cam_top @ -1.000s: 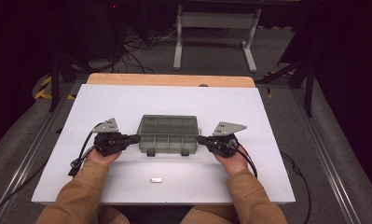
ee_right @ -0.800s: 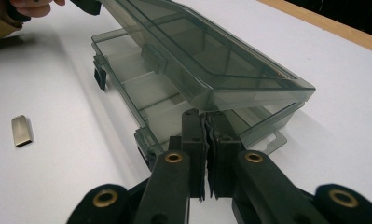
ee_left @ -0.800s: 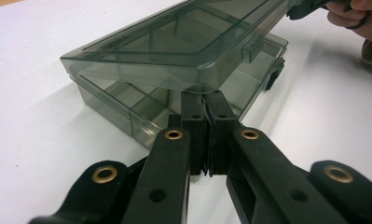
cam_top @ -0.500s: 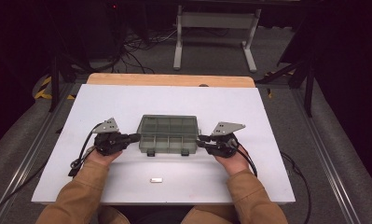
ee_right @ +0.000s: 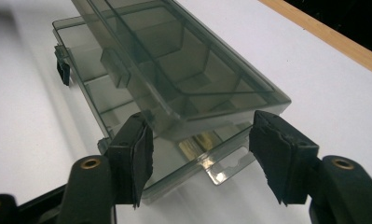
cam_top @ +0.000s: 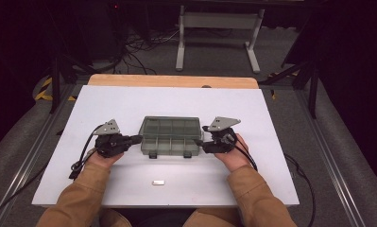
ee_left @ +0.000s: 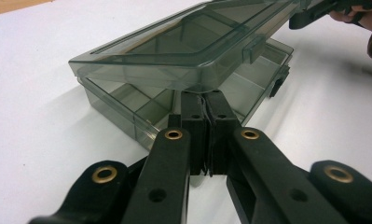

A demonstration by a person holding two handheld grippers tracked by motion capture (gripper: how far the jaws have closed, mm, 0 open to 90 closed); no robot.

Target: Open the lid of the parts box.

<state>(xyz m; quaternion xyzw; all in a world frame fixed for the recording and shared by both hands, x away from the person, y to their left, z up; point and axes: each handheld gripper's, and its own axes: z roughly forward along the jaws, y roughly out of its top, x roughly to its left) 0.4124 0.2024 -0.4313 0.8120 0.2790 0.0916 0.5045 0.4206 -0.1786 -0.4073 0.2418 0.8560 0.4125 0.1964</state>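
From the high view, a smoky compartment box (cam_top: 170, 135) sits mid-table on the white table (cam_top: 129, 104), the left gripper (cam_top: 135, 139) at its left end and the right gripper (cam_top: 199, 142) at its right end; a small metal piece (cam_top: 158, 182) lies nearer the person. In the left gripper view, the jaws are pressed together under the lid (ee_left: 193, 46), which is raised. In the right gripper view, the jaws stand apart, flanking the box's end beneath the tilted lid.

sleeves (cam_top: 82, 198): tan-brown, both forearms | left gripper (ee_left: 205, 121): black jaws, brass rivets, grey three-cornered plate, black looped cable | right gripper (ee_right: 200, 154): black jaws, rough dark pads (ee_right: 139, 156), brass rivets, grey plate, black cable
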